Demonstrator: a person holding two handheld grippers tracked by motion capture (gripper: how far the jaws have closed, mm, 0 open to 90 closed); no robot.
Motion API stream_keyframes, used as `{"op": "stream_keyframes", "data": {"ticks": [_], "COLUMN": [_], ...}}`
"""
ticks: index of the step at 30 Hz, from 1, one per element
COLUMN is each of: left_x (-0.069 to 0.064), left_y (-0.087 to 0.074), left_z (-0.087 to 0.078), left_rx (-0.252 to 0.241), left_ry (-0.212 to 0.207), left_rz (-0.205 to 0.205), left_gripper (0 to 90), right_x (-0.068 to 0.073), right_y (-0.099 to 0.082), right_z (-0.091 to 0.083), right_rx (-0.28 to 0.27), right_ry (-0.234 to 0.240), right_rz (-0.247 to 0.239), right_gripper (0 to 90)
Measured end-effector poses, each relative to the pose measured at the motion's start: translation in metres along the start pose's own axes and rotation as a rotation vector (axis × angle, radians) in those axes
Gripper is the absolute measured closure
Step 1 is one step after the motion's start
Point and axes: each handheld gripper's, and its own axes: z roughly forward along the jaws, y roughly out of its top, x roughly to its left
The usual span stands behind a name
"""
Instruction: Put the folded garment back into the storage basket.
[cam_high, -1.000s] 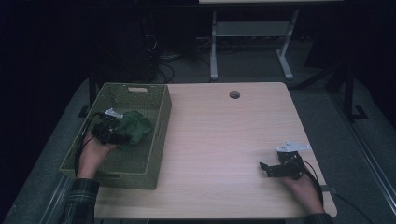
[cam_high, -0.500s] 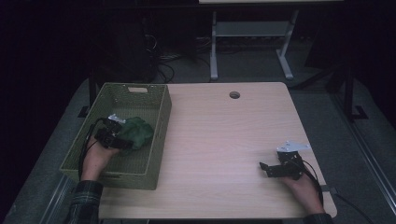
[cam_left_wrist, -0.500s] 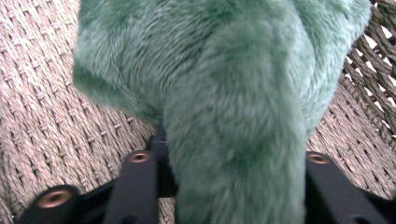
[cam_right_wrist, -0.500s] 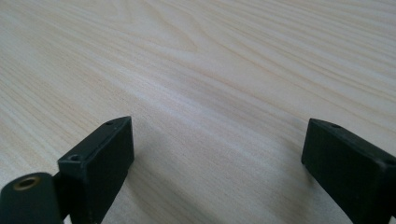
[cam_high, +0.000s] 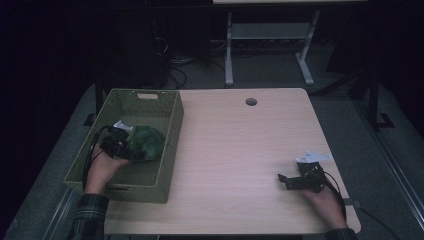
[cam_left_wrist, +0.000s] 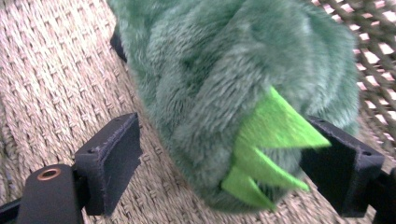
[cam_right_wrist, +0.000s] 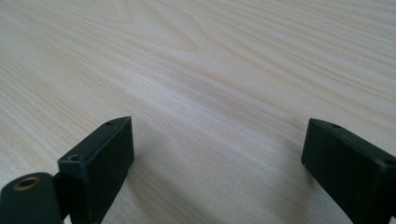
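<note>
A green plush toy (cam_high: 146, 142) with bright green felt spikes (cam_left_wrist: 268, 140) lies on the woven floor of an olive basket (cam_high: 171, 145) at the table's left. My left gripper (cam_high: 131, 151) reaches into the basket from the near side. Its jaws have just been opening and now stand wide, with the toy (cam_left_wrist: 224, 84) between them. A gap shows between the left pad (cam_left_wrist: 112, 163) and the fur. At the table's near right my right gripper (cam_high: 283, 180) rests open, low over bare wood (cam_right_wrist: 219, 154), with nothing between its fingers.
The light wooden table (cam_high: 240, 145) has a round cable hole (cam_high: 251, 101) near its far edge. Dark floor, cables and a white metal stand (cam_high: 267, 45) lie beyond the table.
The left jaws have spread wider around the plush toy, which has settled a little lower in the basket. The right hand and gripper have stayed where they were.
</note>
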Motion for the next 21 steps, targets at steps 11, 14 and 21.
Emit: {"op": "stream_keyframes", "data": {"ticks": [11, 14, 21], "left_x": [-0.015, -0.024, -0.052], "left_y": [0.023, 0.031, 0.055], "left_z": [-0.038, -0.042, -0.045], "left_rx": [-0.083, -0.102, -0.146], "left_ry": [-0.016, -0.038, -0.088], "left_rz": [0.025, 0.021, 0.062], "left_gripper": [15.7, 16.3, 16.3], "right_x": [0.0, 0.0, 0.0], "right_y": [0.0, 0.0, 0.0], "right_z": [0.0, 0.0, 0.0], "right_rx": [0.0, 0.0, 0.0], "right_ry": [0.0, 0.0, 0.0], "right_rz": [0.0, 0.0, 0.001], "right_gripper": [8.9, 8.9, 8.9]}}
